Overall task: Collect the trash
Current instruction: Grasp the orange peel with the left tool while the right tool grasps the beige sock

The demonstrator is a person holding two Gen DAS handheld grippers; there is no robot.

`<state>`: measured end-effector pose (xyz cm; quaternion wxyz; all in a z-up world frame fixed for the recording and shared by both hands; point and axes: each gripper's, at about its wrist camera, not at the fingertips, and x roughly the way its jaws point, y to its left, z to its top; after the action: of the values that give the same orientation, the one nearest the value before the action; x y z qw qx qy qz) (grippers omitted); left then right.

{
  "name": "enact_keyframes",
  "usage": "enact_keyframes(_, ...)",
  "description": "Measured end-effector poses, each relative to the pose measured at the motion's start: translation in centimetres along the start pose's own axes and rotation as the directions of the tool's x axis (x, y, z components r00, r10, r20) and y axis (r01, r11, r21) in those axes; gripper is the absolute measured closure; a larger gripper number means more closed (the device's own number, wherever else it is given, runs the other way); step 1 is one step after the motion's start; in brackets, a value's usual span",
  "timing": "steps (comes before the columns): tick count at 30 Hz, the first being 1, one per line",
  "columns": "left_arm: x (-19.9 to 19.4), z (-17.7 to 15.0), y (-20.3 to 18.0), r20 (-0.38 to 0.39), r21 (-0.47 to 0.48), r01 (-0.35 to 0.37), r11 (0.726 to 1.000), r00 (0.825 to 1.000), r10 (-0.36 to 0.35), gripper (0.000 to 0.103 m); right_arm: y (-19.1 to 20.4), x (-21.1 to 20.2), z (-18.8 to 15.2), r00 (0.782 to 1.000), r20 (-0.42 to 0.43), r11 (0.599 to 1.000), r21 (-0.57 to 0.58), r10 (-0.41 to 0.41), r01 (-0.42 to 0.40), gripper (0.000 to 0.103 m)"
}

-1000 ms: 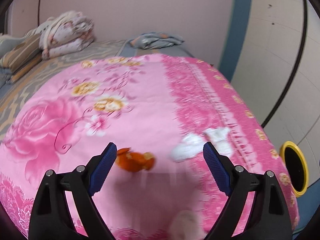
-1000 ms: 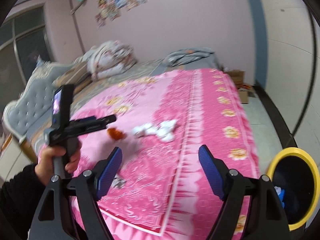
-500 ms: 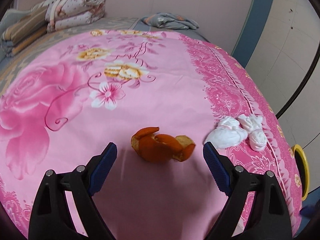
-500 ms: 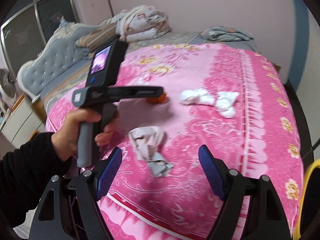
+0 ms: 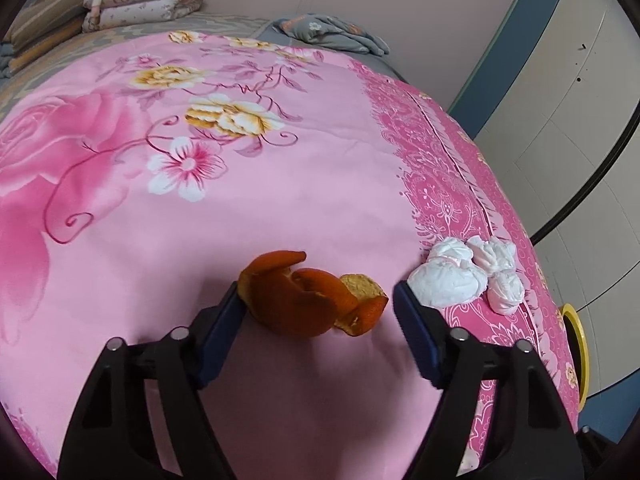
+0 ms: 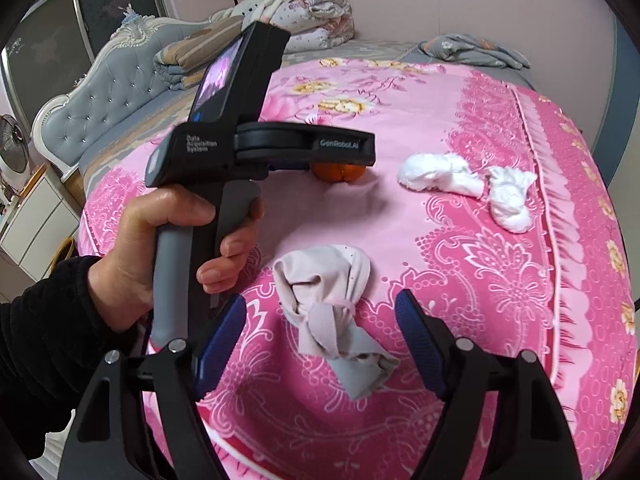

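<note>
1. While its jaws close, the left gripper (image 5: 316, 320) has the peel (image 5: 308, 296) between them; the pad at 9 o'clock is at the peel's edge, perhaps touching; the pad at 3 o'clock stands clear, so nothing is gripped yet.

2. Likewise closing, the right gripper (image 6: 320, 336) straddles the rag (image 6: 332, 316), a grey knotted wad lying near the bed's front edge; both pads stand apart from it, so it is not yet held.

3. Outward from the left gripper, at 2 o'clock, lie the tissues (image 5: 468, 276), white crumpled lumps just beside the peel on the patterned border of the quilt (image 5: 280, 184); in the right view they sit at 1 o'clock, untouched.

4. Further out, at 3 o'clock in the left view, a sliver of the bin (image 5: 576, 344) shows below the bed's edge; its contents cannot be seen.

5. As a judgement: the task is early to midway; three kinds of trash still rest on the quilt; two pickups are under way at once; lifting, carrying to the bin, and the tissues remain.

6. A hand (image 6: 160, 248) bears the left gripper in the right view.
</note>
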<state>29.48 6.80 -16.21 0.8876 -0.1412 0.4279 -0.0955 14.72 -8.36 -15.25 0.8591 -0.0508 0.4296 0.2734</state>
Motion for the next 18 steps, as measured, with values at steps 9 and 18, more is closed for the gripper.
enact_keyframes(9, 0.0, -0.1, 1.0, 0.034, -0.049, 0.073, 0.996, 0.997, -0.072, 0.063, -0.3, 2.5, -0.3, 0.999, -0.041, 1.000, 0.013, 0.001, 0.000, 0.066)
enact_keyframes(18, -0.6, 0.0, 0.7, 0.050, -0.035, 0.059, 0.998, 0.997, -0.057, 0.071, -0.6, 1.5, -0.4, 1.000, -0.024, 0.999, 0.037, -0.004, 0.005, 0.075)
